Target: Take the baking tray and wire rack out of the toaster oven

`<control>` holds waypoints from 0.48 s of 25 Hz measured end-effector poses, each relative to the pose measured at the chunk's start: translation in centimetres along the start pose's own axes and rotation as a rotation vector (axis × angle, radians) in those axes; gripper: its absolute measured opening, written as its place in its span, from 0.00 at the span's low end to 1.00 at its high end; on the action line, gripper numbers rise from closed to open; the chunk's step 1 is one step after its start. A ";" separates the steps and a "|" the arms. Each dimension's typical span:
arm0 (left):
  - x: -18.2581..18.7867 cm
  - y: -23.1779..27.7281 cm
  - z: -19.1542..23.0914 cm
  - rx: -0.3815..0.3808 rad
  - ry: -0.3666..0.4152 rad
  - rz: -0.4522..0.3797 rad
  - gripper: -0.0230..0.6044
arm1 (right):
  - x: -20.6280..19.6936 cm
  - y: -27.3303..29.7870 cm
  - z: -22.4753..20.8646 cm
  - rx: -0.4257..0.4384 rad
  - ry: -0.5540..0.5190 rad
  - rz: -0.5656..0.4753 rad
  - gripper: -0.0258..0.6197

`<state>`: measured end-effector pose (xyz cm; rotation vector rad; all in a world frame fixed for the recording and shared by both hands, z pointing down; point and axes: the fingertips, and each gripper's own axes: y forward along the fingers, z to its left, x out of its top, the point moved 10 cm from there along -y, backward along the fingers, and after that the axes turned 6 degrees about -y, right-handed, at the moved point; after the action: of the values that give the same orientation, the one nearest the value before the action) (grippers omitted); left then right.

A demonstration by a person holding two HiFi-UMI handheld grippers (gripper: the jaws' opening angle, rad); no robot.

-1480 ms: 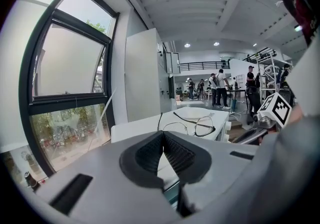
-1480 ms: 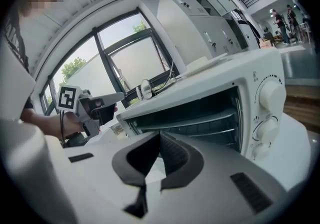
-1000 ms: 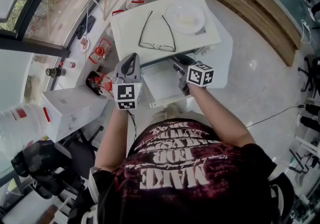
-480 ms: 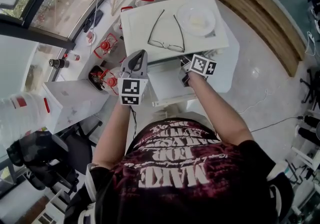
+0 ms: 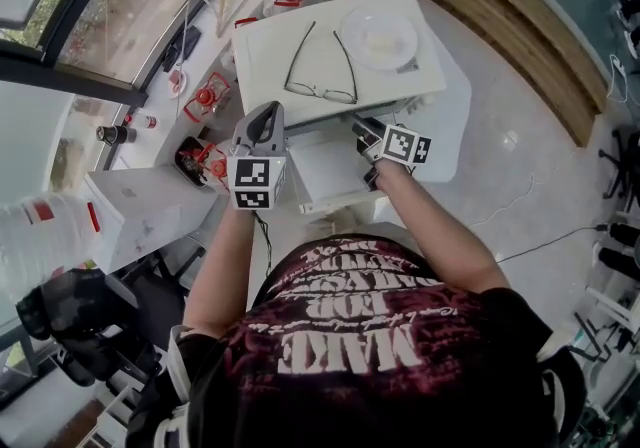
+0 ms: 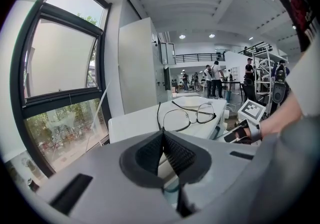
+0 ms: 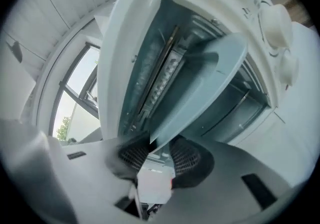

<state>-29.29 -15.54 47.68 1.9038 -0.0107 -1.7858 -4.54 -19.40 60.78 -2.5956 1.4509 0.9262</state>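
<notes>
Since a second ago, my right claw (image 7: 152, 149) has rolled at the wrist, and its jaws have just been closing on the near edge of the baking tray (image 7: 200, 88). That edge now sits between the pads, but a gap still shows beside it, so I judge the grip is not yet made.

The tray juts from the mouth of the toaster oven (image 5: 270, 56), over the lowered door (image 5: 322, 171). Extraction is at the grasping step and nothing is out yet. I cannot pick out the wire rack with confidence among the bars inside.

My right forearm reaches forward, with the claw aimed slightly downward into the opening. My left claw (image 6: 162, 135) has not shifted. Its jaws are together and empty, and it is held off the oven's left front corner, level with the spectacles (image 5: 318, 64) on top.
</notes>
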 end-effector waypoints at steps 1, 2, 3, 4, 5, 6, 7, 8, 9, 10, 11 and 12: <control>0.0 0.0 0.0 0.003 0.002 -0.002 0.05 | -0.4 -0.5 0.1 0.003 0.007 0.004 0.23; 0.0 -0.1 -0.1 0.006 0.005 -0.005 0.05 | -0.7 -0.9 0.2 0.005 0.014 0.008 0.23; -0.1 -0.1 -0.1 0.008 0.008 -0.008 0.05 | -1.0 -1.3 0.3 0.007 0.021 0.011 0.23; -0.1 -0.1 -0.1 0.008 0.010 -0.009 0.05 | -1.3 -1.8 0.3 0.009 0.027 0.014 0.23; -0.1 0.0 -0.2 0.007 0.010 -0.009 0.05 | -1.6 -2.2 0.4 0.010 0.031 0.016 0.23; -0.1 0.0 -0.2 0.007 0.011 -0.009 0.05 | -1.9 -2.6 0.4 0.012 0.033 0.017 0.23; -0.1 0.0 -0.2 0.007 0.012 -0.010 0.05 | -2.1 -2.9 0.4 0.014 0.033 0.013 0.23; -0.1 0.0 -0.3 0.007 0.013 -0.013 0.05 | -2.3 -3.1 0.4 0.014 0.031 0.005 0.23; -0.1 0.0 -0.3 0.007 0.014 -0.014 0.05 | -2.4 -3.2 0.3 0.012 0.031 -0.005 0.23; -0.2 -0.1 -0.3 0.007 0.015 -0.014 0.05 | -2.5 -3.2 0.2 0.008 0.034 -0.014 0.25; -0.2 -0.1 -0.3 0.007 0.014 -0.012 0.05 | -2.5 -3.1 0.1 0.007 0.043 -0.021 0.33; -0.2 -0.1 -0.2 0.006 0.014 -0.010 0.05 | -2.5 -2.9 -0.1 0.007 0.058 -0.027 0.40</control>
<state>-29.12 -15.31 47.84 1.9237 -0.0015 -1.7804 -3.22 -15.88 61.35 -2.6515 1.4249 0.8491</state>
